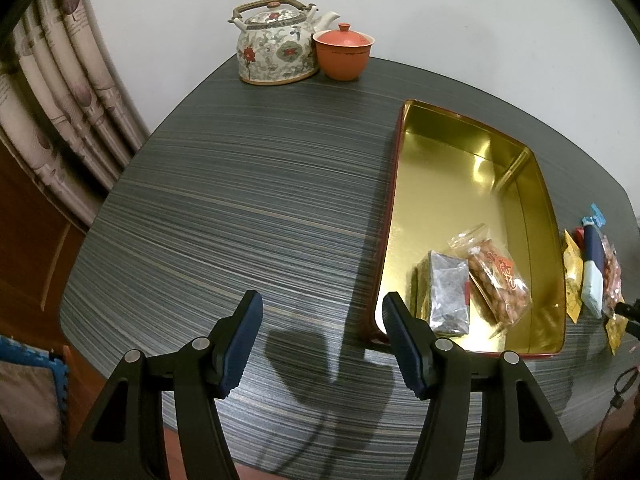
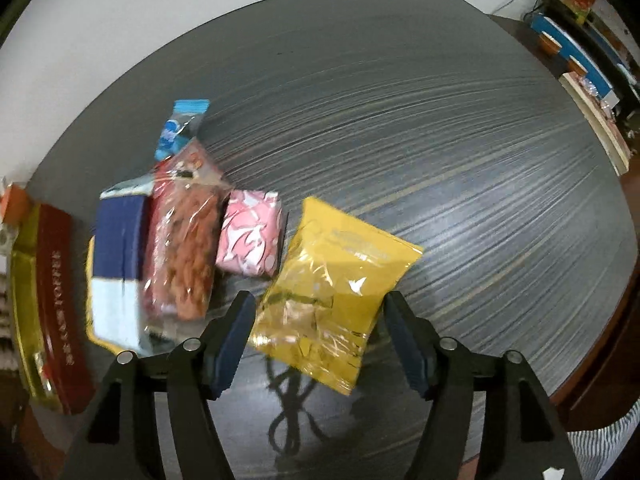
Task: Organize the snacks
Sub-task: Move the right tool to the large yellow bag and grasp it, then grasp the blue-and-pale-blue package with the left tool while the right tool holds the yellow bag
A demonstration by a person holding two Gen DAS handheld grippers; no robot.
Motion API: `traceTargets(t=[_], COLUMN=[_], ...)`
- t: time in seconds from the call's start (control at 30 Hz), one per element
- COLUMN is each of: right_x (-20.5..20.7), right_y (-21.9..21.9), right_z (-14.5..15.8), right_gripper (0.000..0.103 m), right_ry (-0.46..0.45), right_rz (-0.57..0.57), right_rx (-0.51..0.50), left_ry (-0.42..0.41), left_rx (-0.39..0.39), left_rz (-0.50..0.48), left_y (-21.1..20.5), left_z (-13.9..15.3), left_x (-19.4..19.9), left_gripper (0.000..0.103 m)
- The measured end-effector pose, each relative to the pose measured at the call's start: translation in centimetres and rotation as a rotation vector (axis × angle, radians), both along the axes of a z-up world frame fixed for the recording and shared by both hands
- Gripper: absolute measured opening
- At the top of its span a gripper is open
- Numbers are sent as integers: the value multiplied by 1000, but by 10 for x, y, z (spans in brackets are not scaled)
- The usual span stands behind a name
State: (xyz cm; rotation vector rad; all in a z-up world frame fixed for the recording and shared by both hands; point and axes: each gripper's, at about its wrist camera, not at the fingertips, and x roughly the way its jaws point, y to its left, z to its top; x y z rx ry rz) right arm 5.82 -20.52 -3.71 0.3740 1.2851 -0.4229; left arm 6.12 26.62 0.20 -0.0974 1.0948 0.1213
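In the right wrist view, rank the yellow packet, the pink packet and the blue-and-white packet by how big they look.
1. yellow packet, largest, though it lies nearest the camera.
2. blue-and-white packet.
3. pink packet, smallest.
The image is blurred, and the blue-and-white packet is partly hidden under the peanut bag, so its full size is unsure.

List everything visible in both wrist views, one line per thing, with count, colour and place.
tin: 1, gold inside, red outside, on table
silver packet: 1, in tin
peanut bag: 1, clear, in tin
yellow packet: 1, between right fingers
pink packet: 1, on table
navy-white packet: 1, beside tin
nut bag: 1, clear-red
blue packet: 1
teapot: 1, floral, far edge
lidded cup: 1, orange
table: 1, grey striped
left gripper: open
right gripper: open
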Motion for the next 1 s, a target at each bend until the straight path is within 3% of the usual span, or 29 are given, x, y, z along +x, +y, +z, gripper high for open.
traceTargets(t=[0.3, 0.53, 0.7, 1.0], right_x=[18, -14, -33, -48], right_y=[12, 16, 16, -4], right_z=[-4, -5, -2, -7], right_gripper=[59, 61, 56, 52], right_ry=[-7, -52, -115, -199], right_rz=[101, 201, 278, 327], right_rx=[-65, -65, -69, -80], left_ry=[-11, -62, -60, -29], left_rx=[29, 28, 32, -26], left_rz=[-22, -62, -133, -280], left_y=[-9, -29, -64, -149], left_z=[2, 15, 21, 26], left_x=[0, -6, -10, 2], left_gripper=[63, 63, 63, 63])
